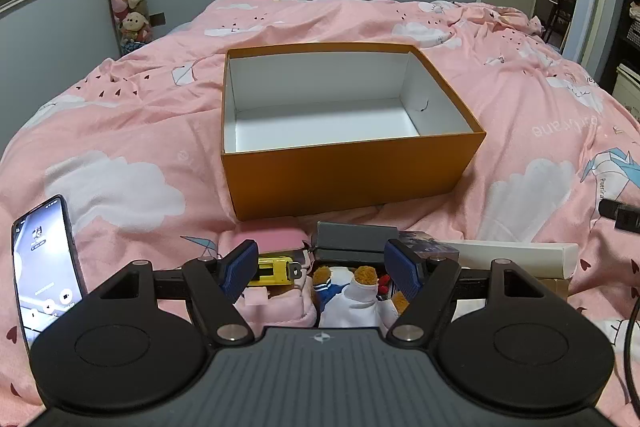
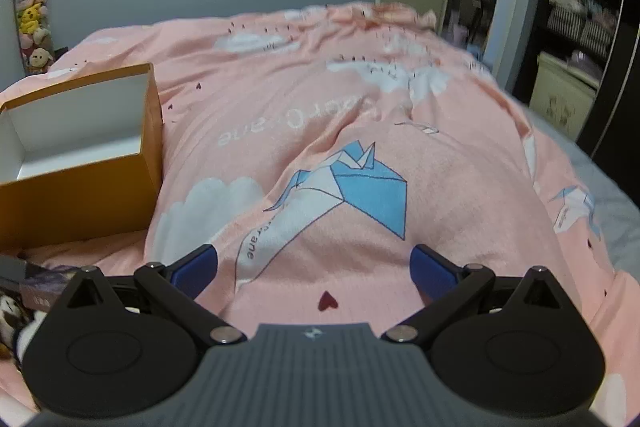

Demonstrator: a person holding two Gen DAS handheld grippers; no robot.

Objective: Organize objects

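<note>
**Box still empty, whole pile still waiting**

We're basically at square one. The orange cardboard box (image 1: 348,171) sits open on the bed (image 1: 132,131), and its smooth white inside has nothing in it. Everything to sort is still bunched on the quilt just in front of the box: a pink fabric pouch (image 1: 276,241), a yellow plastic gadget (image 1: 272,270), a flat grey case (image 1: 354,239), a long white carton (image 1: 516,259) and a fuzzy plush in a white outfit (image 1: 352,297) (soft stuff next to hard-edged stuff, so grips will probably vary).

Our left hand-held gripper (image 1: 320,267) hangs over the pile with its ribbed blue pads spread apart, gripping nothing. The right hand-held gripper (image 2: 314,265) is spread wide too, over bare pink bedding beside the box.
</note>
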